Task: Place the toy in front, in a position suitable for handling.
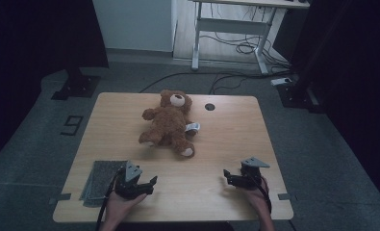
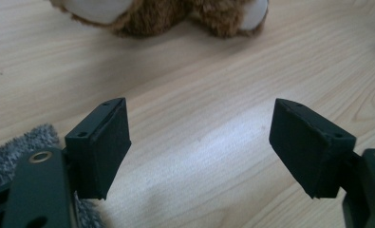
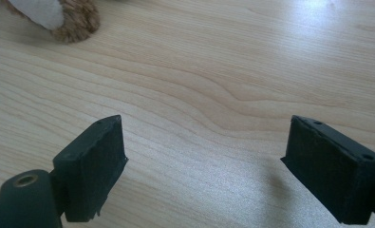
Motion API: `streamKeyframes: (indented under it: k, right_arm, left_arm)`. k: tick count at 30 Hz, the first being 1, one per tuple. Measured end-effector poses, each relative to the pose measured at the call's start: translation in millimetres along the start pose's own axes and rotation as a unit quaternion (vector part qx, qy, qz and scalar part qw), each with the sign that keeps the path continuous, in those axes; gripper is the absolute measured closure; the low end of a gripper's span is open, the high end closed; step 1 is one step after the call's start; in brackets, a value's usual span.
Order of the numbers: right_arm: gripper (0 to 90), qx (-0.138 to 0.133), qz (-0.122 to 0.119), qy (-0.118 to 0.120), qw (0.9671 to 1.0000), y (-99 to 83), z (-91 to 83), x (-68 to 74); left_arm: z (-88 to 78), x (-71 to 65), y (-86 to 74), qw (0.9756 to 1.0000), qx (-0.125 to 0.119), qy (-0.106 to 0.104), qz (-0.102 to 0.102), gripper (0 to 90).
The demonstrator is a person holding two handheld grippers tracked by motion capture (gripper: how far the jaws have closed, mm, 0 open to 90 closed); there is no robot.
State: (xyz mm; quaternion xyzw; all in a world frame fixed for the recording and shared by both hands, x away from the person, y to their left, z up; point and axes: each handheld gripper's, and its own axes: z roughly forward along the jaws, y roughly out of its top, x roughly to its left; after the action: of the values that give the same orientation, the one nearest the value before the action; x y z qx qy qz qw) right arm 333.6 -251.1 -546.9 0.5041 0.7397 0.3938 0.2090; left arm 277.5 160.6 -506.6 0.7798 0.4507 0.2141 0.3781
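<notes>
Nearest to the camera in the high view are the person's two hands at the near edge of the table (image 1: 226, 125), each one holding tongs. The left tongs (image 1: 145, 182) stand wide open; in the left gripper view the left tongs (image 2: 199, 147) have only bare wood between the two black pads, and nothing is held or touched. Just beside the left tongs, on their outer side, a grey felt mat (image 1: 98, 180) lies flat on the table; its fuzzy corner (image 2: 19, 147) shows next to one pad in the left gripper view.

The right tongs (image 1: 227, 176) are also wide open. In the right gripper view the right tongs (image 3: 204, 166) have bare wood grain between the pads, and they hold nothing.

The brown teddy bear (image 1: 170, 122) lies on its back ahead of both tongs, well apart from them, about midway between the two and a little nearer to the left one. Its feet point toward the tongs; the pale soles (image 2: 99, 9) appear beyond the left tongs, and one foot (image 3: 61, 16) beyond the right tongs.
</notes>
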Motion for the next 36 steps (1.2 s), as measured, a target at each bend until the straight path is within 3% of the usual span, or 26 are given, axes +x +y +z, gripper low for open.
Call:
streamKeyframes:
  k: [5, 19, 26, 36]
  right_arm:
    - [13.7, -0.005, -0.002, 0.007, 1.0, 0.6, -3.0, -0.1]
    - [18.4, -0.026, 0.002, 0.015, 0.9996, 2.6, -16.3, -9.8]
    - [20.7, -0.027, 0.004, 0.021, 0.9994, 4.3, -14.6, -10.4]
    - [22.7, -0.041, -0.001, 0.038, 0.9984, 20.3, -8.5, -12.4]
  left_arm:
    - [-1.8, 1.4, -1.1, 0.9999, 0.01, -0.009, 0.001, 21.5]
    - [-14.5, 4.8, 2.6, 0.9999, -0.008, 0.0, -0.011, 22.8]
    - [-17.4, 13.5, 4.3, 0.9993, -0.01, 0.013, -0.032, 23.1]
    - [-18.1, 19.3, 14.0, 0.9991, -0.015, 0.018, -0.036, 23.0]
